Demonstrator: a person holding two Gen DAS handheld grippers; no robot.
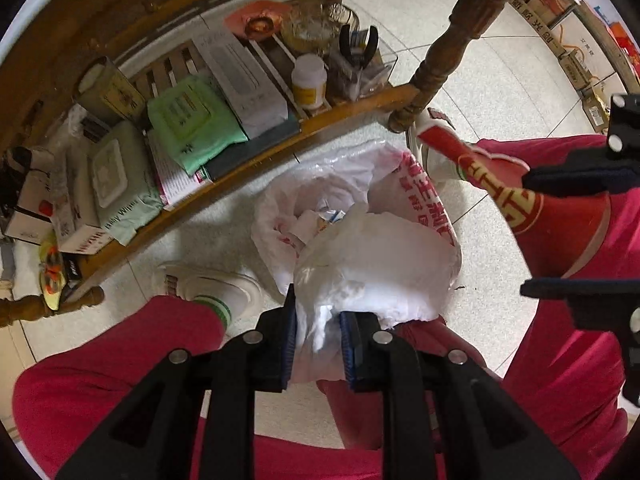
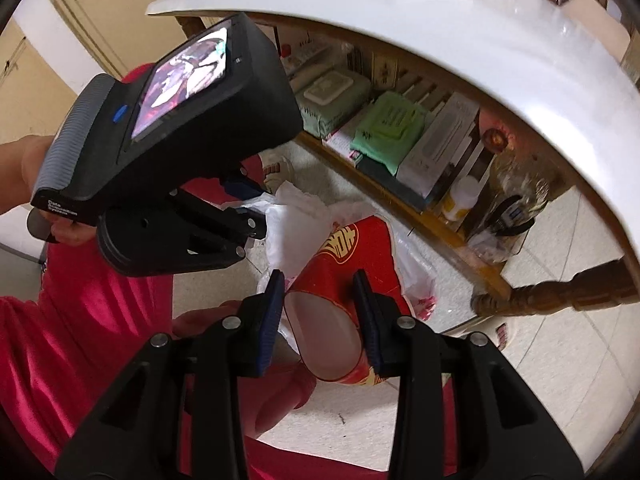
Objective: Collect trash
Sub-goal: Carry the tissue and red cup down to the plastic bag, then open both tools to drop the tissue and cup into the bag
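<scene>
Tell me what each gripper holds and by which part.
Left gripper pinches the crumpled white tissue by its near end. Right gripper clamps the red paper cup across its sides near the open rim.

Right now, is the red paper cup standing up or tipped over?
Tipped over. The red paper cup lies sideways between the right gripper's jaws, its open mouth facing the camera, above the white plastic bag.

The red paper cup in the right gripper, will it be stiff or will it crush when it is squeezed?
The cup probably crushes easily: its rim already looks oval between the right gripper's pads. It looks empty, so likely light. Its glossy side may slip.
</scene>
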